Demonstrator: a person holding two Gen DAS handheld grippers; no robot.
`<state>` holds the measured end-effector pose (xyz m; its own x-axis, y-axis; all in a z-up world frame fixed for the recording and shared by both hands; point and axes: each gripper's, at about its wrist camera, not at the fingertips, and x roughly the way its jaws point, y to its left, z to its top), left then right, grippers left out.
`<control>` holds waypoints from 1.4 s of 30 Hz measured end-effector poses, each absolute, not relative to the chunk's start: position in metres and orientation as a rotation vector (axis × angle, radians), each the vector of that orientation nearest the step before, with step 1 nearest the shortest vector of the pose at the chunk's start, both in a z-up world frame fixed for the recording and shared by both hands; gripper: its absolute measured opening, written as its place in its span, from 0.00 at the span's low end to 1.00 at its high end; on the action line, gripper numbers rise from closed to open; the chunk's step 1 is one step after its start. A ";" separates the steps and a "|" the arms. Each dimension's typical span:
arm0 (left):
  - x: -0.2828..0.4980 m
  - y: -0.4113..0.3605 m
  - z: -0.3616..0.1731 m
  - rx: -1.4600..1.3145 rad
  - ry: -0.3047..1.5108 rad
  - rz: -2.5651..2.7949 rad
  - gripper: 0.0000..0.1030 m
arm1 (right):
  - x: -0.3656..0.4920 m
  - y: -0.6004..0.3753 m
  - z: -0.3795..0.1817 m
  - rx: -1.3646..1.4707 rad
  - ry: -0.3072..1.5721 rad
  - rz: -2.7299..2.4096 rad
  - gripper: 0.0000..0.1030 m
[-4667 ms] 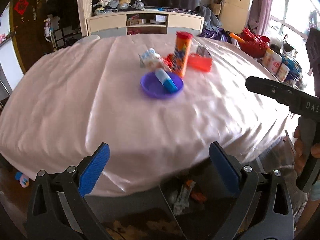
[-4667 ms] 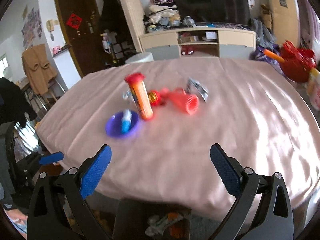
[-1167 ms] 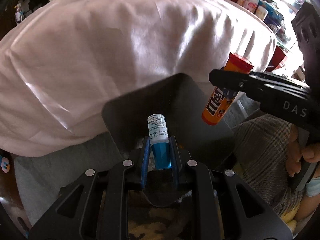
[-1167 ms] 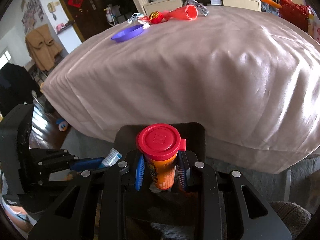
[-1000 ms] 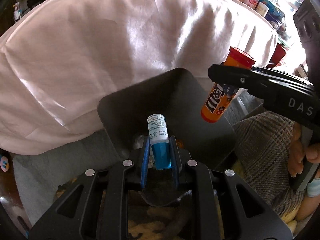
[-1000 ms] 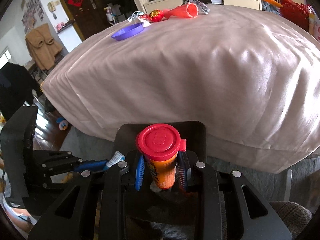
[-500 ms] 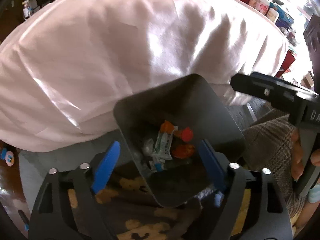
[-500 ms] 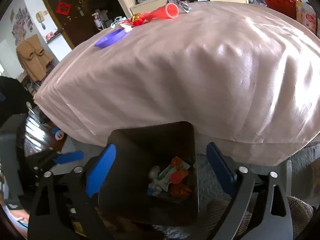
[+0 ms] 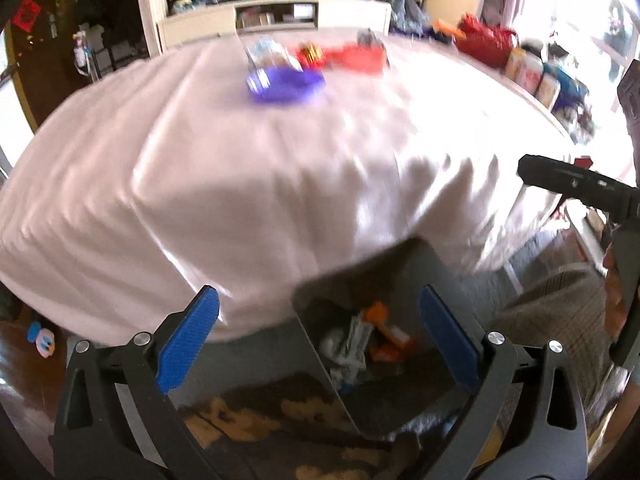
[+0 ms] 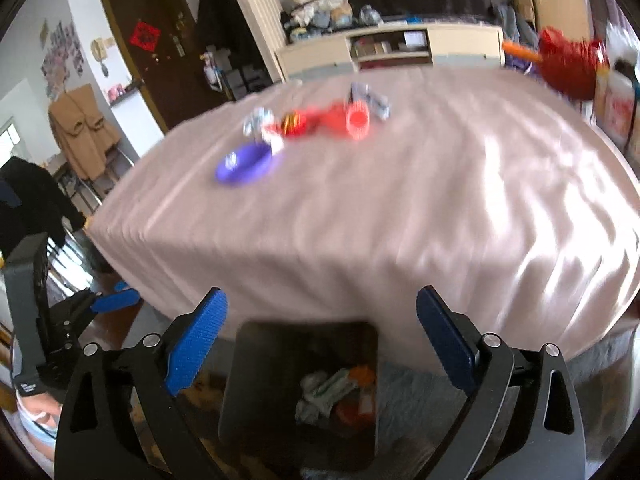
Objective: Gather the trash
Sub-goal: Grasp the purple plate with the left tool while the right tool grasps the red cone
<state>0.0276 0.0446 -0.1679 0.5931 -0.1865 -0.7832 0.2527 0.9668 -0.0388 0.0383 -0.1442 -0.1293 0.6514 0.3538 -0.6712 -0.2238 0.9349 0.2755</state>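
My left gripper is open and empty above the dark trash bin, which holds wrappers and the orange tube. My right gripper is open and empty above the same bin. On the pink-clothed table lie a purple dish, a crumpled silver wrapper, a red-gold candy, an orange cup on its side and a foil wrapper. The right gripper also shows in the left wrist view.
A low cabinet stands behind the table. Red bags and bottles are at the right. A dark door and hanging coats are at the left. A small toy lies on the floor.
Both grippers opened and let the blue-capped tube and the orange candy tube fall into the bin. Both have since risen and tilted up toward the table.
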 end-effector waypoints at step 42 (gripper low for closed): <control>0.218 0.021 -0.162 0.088 0.922 -0.252 0.76 | 0.258 -0.093 -0.146 -0.073 0.903 0.366 0.64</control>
